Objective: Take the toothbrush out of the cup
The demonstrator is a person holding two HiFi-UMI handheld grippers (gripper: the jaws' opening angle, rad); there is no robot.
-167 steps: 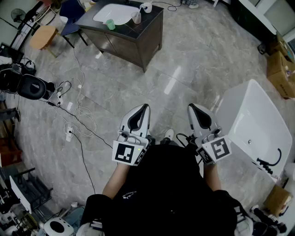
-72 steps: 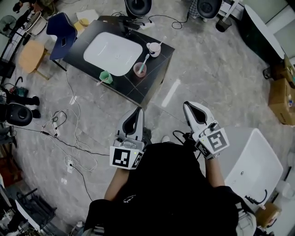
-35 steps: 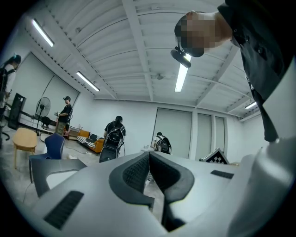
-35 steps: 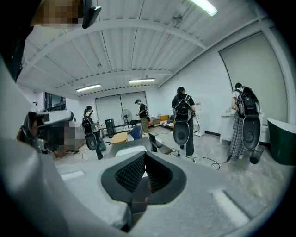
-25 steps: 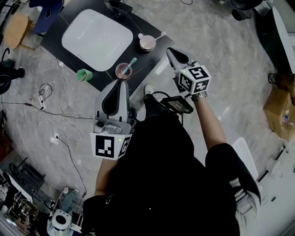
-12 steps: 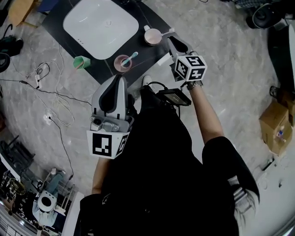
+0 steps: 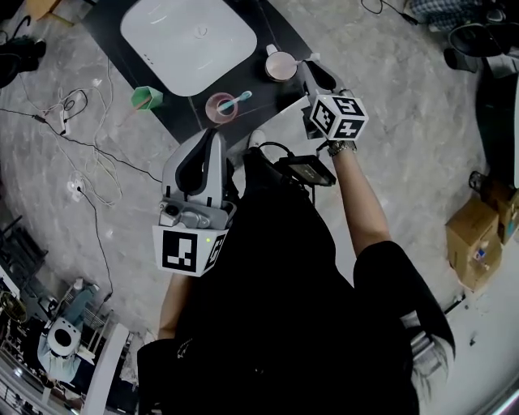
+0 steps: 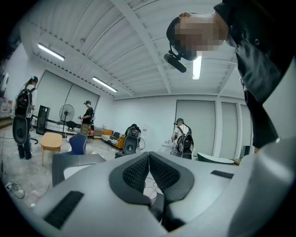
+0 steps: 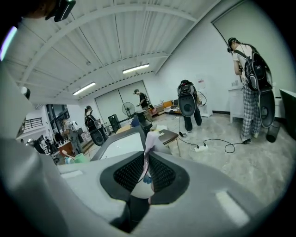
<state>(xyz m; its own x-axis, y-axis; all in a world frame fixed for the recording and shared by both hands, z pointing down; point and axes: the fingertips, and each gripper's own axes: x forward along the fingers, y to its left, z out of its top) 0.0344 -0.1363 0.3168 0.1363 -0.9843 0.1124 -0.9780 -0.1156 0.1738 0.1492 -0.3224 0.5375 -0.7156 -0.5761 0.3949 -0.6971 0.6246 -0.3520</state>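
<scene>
A pale pink cup (image 7: 280, 66) stands at the near right corner of the dark counter (image 7: 261, 20), and a white toothbrush (image 7: 302, 59) leans out of it to the right. My right gripper (image 7: 306, 68) has its tips at that handle. In the right gripper view its jaws (image 9: 146, 159) stand a narrow gap apart, and the toothbrush handle (image 9: 149, 143) shows in the gap; I cannot tell if the pads touch it. A second pink cup (image 7: 220, 107) holds a teal toothbrush (image 7: 238, 99). My left gripper (image 7: 213, 134) hangs just short of it, shut and empty (image 8: 149, 155).
A white sink (image 7: 188, 34) is set in the counter, and a green cup (image 7: 146, 97) stands at its left edge. Cables (image 7: 81, 162) trail over the floor on the left. A cardboard box (image 7: 474, 243) sits at the right. Other people (image 9: 252, 78) stand about the room.
The counter has come closer in view. My right gripper has reached forward and down to the white toothbrush's handle. The left gripper has sunk slightly and stays shut.
</scene>
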